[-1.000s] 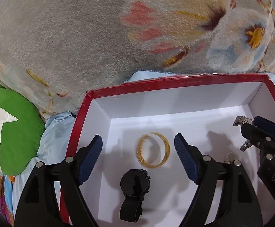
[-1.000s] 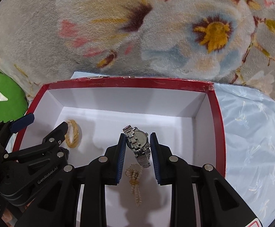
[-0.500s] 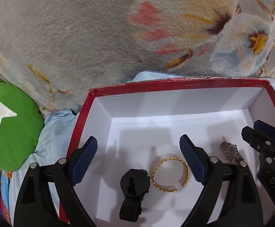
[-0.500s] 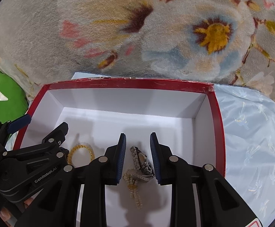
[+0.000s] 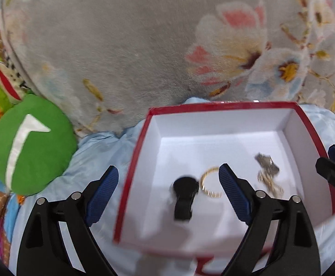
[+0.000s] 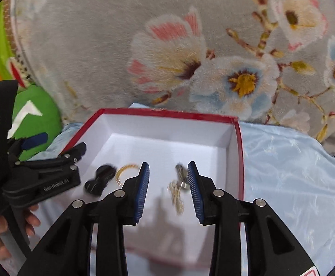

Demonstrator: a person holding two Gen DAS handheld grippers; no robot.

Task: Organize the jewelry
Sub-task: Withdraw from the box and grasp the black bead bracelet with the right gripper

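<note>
Four pieces lie in red box (image 5: 142, 142), left wrist view: black watch (image 5: 184, 189), gold bangle (image 5: 210, 185), silver watch (image 5: 266, 162), pearl strand (image 5: 271, 182). Left gripper (image 5: 167, 188) spread wide, empty.

Right wrist view: right gripper (image 6: 168, 187) parted, nothing gripped; silver watch and pearl strand between fingers, on box floor.

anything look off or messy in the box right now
Slightly. The silver watch lies heaped on the pearl piece by the red box's right wall, while the black watch and gold bangle lie separately. Nothing spilled outside.
</note>
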